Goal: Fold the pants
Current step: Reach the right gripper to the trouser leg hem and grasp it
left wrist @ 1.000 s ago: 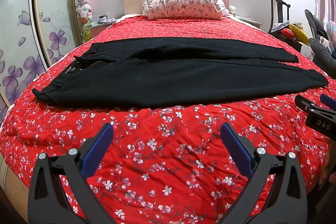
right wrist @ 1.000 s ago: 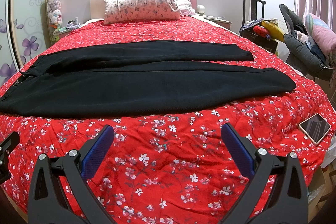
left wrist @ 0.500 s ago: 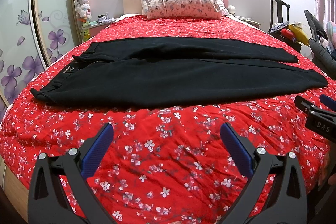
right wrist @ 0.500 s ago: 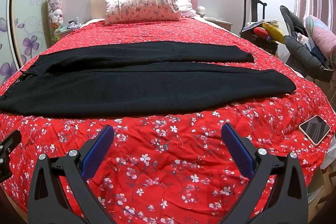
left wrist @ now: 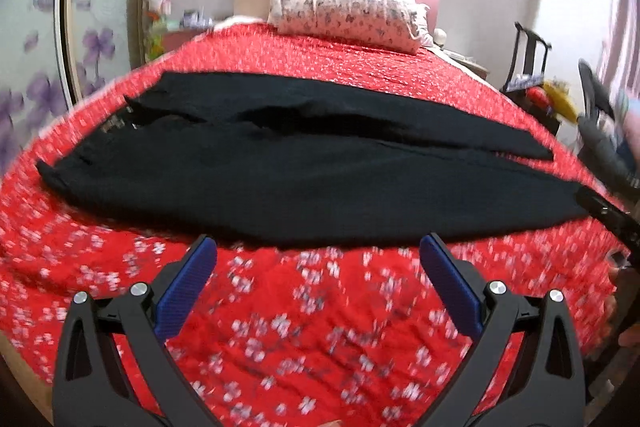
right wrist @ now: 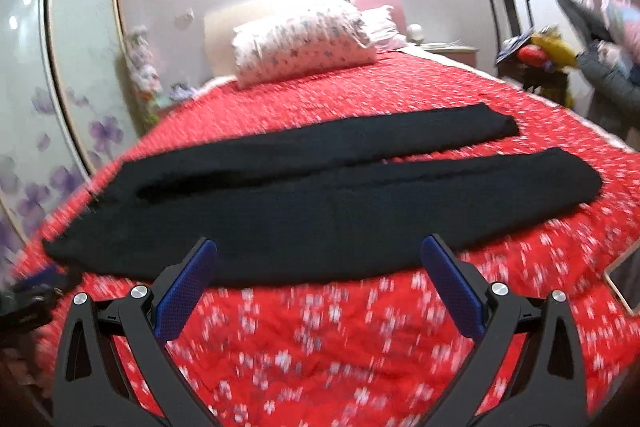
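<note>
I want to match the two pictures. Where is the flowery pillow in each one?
Left wrist view: flowery pillow sits top centre, at the headboard.
Right wrist view: flowery pillow sits upper middle, slightly left.
Shared landmark: the black pants lie across the red bedspread below it.

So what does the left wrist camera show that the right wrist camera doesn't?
Only the left wrist view shows the open left gripper and the right gripper's black tip at the far right edge. Only the right wrist view shows the open right gripper and a phone at the bed's right edge. Both show the black pants spread flat, unfolded, on the red floral bedspread, and the floral pillow.
</note>
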The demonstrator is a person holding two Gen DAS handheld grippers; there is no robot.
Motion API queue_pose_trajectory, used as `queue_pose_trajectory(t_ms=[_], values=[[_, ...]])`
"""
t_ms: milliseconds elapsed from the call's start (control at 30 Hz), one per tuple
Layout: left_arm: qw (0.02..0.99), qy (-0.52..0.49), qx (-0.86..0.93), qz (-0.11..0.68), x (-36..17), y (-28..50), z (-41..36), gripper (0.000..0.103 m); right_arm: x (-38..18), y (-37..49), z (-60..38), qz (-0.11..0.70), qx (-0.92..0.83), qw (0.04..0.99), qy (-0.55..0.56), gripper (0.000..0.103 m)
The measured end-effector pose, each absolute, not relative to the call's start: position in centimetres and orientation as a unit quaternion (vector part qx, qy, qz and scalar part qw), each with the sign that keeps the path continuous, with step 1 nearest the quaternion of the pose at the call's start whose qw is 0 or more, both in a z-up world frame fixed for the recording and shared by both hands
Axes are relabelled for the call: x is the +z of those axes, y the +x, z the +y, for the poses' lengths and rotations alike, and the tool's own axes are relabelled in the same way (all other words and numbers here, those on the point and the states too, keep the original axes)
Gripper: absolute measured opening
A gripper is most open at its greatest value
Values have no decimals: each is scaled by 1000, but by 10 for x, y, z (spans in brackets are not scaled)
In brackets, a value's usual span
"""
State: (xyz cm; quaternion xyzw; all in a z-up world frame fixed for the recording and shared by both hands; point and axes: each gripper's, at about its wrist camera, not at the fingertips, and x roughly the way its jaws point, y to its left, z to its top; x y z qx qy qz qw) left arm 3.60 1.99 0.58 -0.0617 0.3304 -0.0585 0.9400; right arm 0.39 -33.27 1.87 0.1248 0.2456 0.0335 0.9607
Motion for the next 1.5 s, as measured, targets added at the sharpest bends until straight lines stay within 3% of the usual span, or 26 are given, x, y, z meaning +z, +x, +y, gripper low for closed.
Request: queue_pose_trajectory(t_ms=[300,667,1033,1233,1300,1367,1500], values=[[933,-135,-74,326,-1,86,37,101,61,110,-459,295,72,919,250,102],[910,-189,-123,349,-33,111,46,101,33,274,-583,360,-38,878,315,102],[905,-153,-105,382,-40,124,36,101,-10,364,-626,341,-142,888,274,76],[905,-138,-97,392,-44,126,32,101,-36,393,-636,357,-211,877,242,73],[904,-136,-95,393,-44,126,31,101,-50,398,-639,375,-224,868,237,64],[904,-134,-95,394,-43,128,31,101,-53,397,-635,369,-230,876,209,41],[904,-133,-93,395,-43,126,28,101,-48,389,-633,363,-209,885,202,21]])
